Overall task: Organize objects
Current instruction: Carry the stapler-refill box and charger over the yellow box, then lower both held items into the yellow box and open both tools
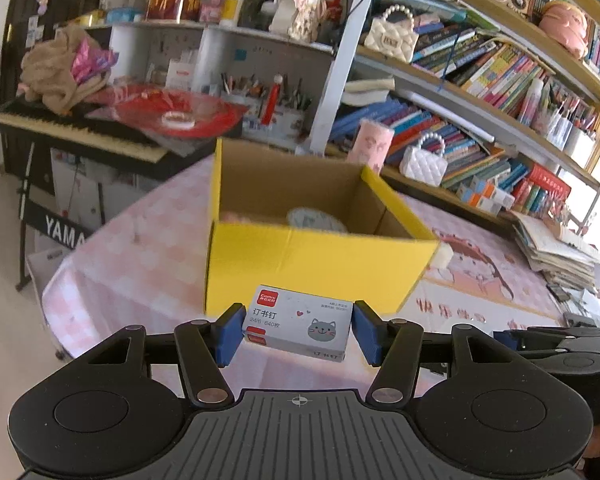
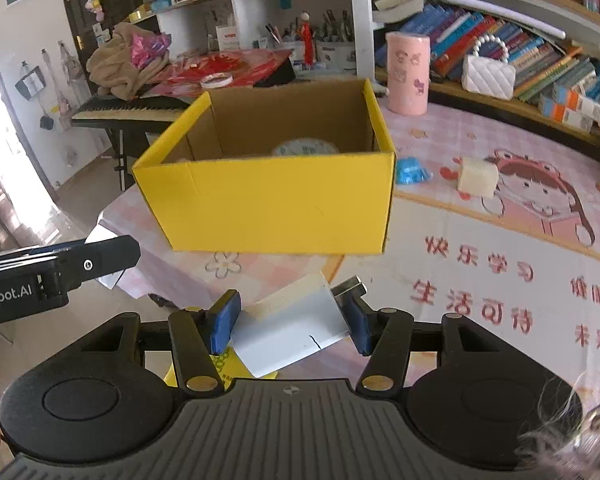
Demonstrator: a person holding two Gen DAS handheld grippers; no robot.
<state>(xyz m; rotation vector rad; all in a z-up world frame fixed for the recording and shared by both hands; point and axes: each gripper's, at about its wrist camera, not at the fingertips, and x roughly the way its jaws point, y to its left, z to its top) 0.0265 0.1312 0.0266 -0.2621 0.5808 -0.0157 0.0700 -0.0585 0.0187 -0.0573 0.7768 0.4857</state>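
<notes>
Bookshelves and a keyboard stood behind a table covered in a pink printed cloth. On that cloth sat an open yellow box, with a round item already lying on its floor.

The left gripper had its blue pads pressed on the two short ends of a small staple box, which was clear of the cloth, its long axis across the fingers. The right gripper was closed on a white charger, held tilted, prongs against the right pad.

Both loads lay on the near side of the yellow box, below its rim. In each wrist view the near wall stood directly ahead of the fingers and the opening beyond and above it. The left gripper appeared somewhat closer to that wall. Judgement: either item had to rise over the near wall before release. A blue wrapper and a pale block remained on the cloth to the right of the box.
</notes>
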